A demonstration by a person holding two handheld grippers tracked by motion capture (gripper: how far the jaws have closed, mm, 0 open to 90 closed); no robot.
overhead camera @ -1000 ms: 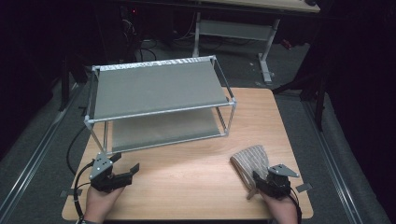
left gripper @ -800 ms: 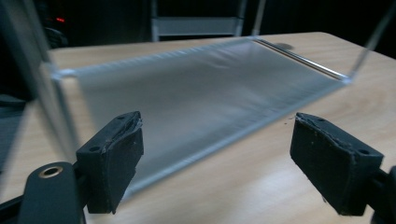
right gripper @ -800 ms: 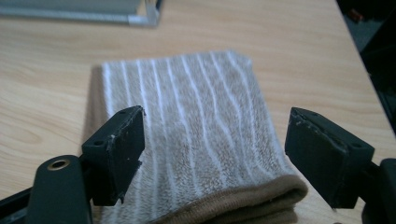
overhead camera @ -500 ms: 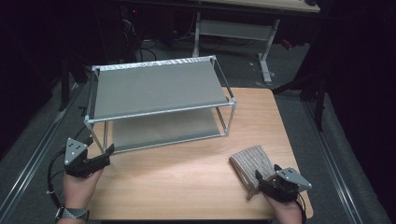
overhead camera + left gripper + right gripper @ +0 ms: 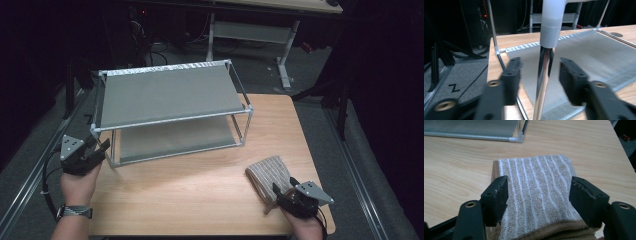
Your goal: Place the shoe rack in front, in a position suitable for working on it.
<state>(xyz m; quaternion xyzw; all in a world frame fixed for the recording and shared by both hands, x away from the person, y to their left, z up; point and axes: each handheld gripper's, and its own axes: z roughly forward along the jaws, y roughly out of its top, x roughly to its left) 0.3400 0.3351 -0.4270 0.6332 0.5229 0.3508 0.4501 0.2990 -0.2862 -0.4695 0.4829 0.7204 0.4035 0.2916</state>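
Striped beige folded towel (image 5: 268, 174): lying near right, not shelved yet.
Right gripper (image 5: 284, 194): jaws apart, straddling it.
Left gripper (image 5: 98, 148): jaws apart, bracketing the grey two-tier metal rack's (image 5: 170, 95) post.

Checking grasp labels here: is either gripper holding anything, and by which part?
Nothing is held. The left gripper is open around the rack's front leg; the right gripper is open over the folded towel.

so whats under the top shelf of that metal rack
Under the top shelf lies a lower grey fabric shelf, bare along its visible front; its back part is covered by the top one.
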